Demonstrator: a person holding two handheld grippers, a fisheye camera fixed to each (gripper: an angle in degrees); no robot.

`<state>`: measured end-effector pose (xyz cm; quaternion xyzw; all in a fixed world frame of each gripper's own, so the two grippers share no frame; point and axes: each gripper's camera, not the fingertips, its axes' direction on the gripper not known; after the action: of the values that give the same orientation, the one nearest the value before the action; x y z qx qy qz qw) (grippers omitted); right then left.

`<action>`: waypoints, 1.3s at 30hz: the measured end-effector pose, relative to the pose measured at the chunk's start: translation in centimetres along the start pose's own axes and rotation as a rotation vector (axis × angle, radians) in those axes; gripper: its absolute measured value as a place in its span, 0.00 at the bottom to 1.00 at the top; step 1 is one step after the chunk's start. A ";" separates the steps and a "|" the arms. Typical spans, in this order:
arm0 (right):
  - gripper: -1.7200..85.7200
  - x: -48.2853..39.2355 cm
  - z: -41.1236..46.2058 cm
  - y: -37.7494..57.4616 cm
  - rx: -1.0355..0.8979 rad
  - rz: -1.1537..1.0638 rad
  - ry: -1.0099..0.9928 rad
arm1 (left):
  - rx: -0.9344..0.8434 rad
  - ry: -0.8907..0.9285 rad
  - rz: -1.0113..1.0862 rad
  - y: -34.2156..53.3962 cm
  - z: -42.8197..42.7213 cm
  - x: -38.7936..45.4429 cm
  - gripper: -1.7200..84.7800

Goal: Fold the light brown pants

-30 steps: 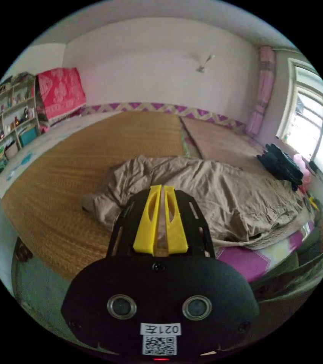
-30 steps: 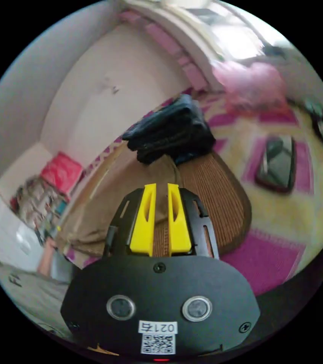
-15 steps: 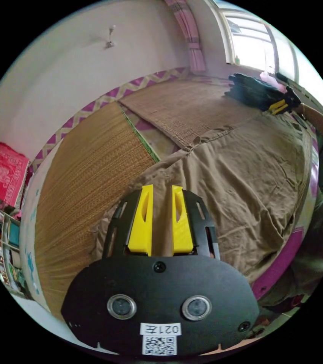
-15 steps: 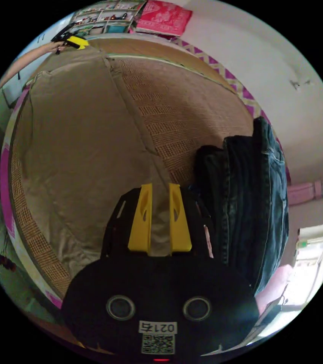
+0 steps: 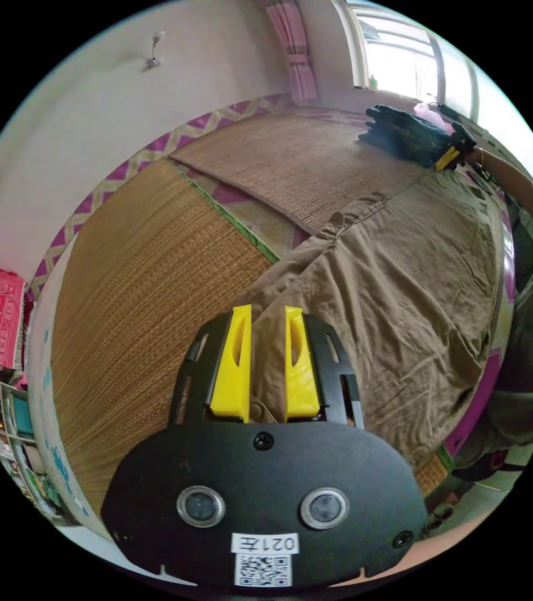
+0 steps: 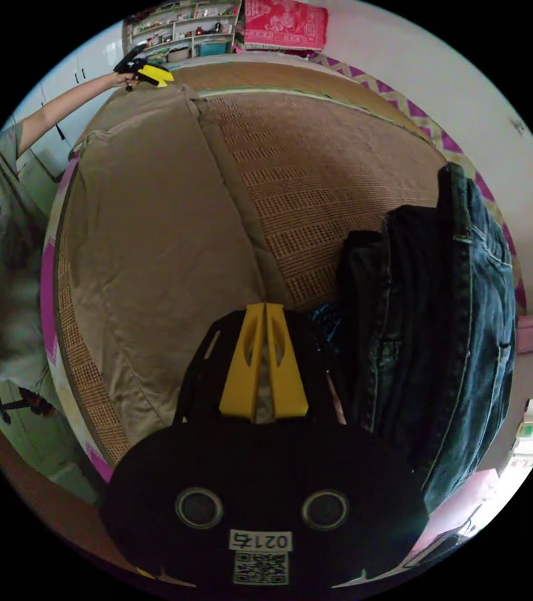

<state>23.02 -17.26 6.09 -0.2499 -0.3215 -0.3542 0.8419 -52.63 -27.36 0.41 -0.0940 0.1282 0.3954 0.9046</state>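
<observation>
- Lying spread and creased on the woven mat (image 5: 154, 263), the light brown pants (image 5: 404, 275) stretch between both grippers.
- Left gripper (image 5: 265, 363) fingers: slightly parted, cloth between them.
- Right gripper (image 6: 265, 360) fingers: closed on the cloth.

- Just right of the right hand-held gripper (image 6: 265, 350), a stack of folded dark jeans (image 6: 429, 313) rises as a wall, blocking passage that way.
- Ahead of it, bare woven mat (image 6: 316, 169) lies open beyond the light brown pants (image 6: 154, 238).
- Left of the left hand-held gripper (image 5: 265, 357), a broad straw mat (image 5: 141, 275) is open up to the wall.
</observation>
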 end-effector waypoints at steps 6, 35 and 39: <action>0.01 -1.6 -1.3 1.9 0.038 0.025 0.021 | -0.052 0.108 0.021 0.5 1.4 -1.8 0.02; 0.01 -35.4 -10.7 26.6 0.276 0.142 -0.203 | 0.382 0.335 -0.312 38.8 -11.0 11.0 0.01; 0.01 -35.3 -9.9 26.5 0.224 0.207 -0.188 | 0.398 0.388 -0.349 40.3 -11.4 10.2 0.01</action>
<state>27.53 8.24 -31.01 -0.2185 -0.4085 -0.2028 0.8627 -77.57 3.62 -16.35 -0.0097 0.3547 0.1763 0.9182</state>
